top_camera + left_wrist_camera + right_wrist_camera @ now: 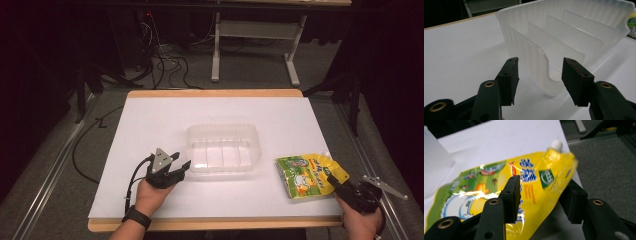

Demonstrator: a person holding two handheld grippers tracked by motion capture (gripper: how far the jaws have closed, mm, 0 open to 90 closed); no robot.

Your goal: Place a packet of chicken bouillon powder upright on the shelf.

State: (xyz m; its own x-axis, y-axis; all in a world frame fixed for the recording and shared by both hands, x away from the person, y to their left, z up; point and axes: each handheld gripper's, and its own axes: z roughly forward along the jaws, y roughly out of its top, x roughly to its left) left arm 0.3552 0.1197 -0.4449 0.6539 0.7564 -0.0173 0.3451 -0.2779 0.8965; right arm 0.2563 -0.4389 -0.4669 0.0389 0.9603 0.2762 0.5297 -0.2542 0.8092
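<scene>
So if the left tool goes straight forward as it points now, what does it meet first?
Most likely the clear plastic container: the left tool points at its near rounded end wall, which already lies between the open jaws.

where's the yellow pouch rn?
High view: the yellow pouch lies at the white mat's near right corner, right of the clear bin, its near end between the right claw's jaws.

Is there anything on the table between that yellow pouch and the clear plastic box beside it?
Nothing visible: only bare white table lies between the yellow pouch and the clear box. Inside the box, upright dividers split it into slots.
</scene>
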